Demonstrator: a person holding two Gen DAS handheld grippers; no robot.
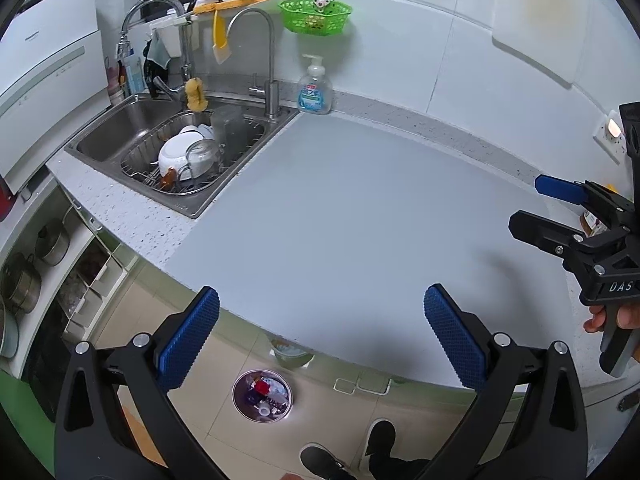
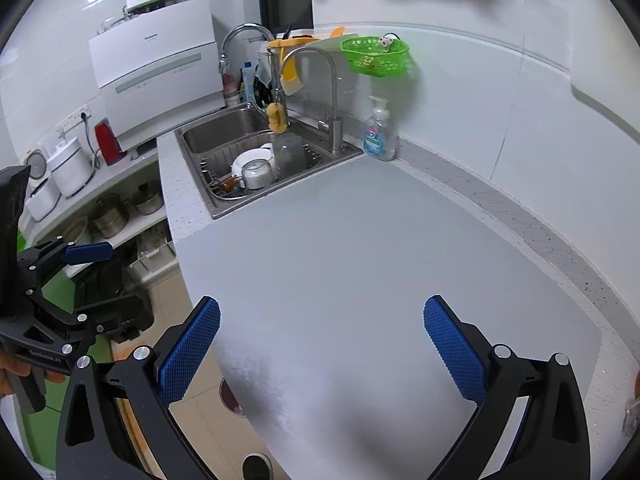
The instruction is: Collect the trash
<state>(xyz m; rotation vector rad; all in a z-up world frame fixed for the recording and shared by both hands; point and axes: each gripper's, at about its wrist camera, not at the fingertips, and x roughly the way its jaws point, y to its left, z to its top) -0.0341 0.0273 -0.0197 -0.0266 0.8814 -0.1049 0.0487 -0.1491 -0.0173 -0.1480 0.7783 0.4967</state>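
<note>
A round metal trash bin (image 1: 262, 395) stands on the floor below the counter edge, holding several pieces of rubbish; only its rim (image 2: 228, 396) shows in the right wrist view. My left gripper (image 1: 320, 340) is open and empty, above the counter's front edge and the bin. My right gripper (image 2: 320, 340) is open and empty over the grey counter mat (image 2: 380, 280). The right gripper also shows at the right of the left wrist view (image 1: 532, 204), jaws apart. A small wrapper-like item (image 1: 592, 220) lies behind it, mostly hidden.
A steel sink (image 1: 176, 148) with a dish rack and dishes sits at the counter's far left. A soap bottle (image 1: 315, 88) stands by the wall, a green basket (image 1: 316, 14) hangs above. Shelves with pots (image 2: 112, 212) are at the left. My shoes (image 1: 348, 452) are on the floor.
</note>
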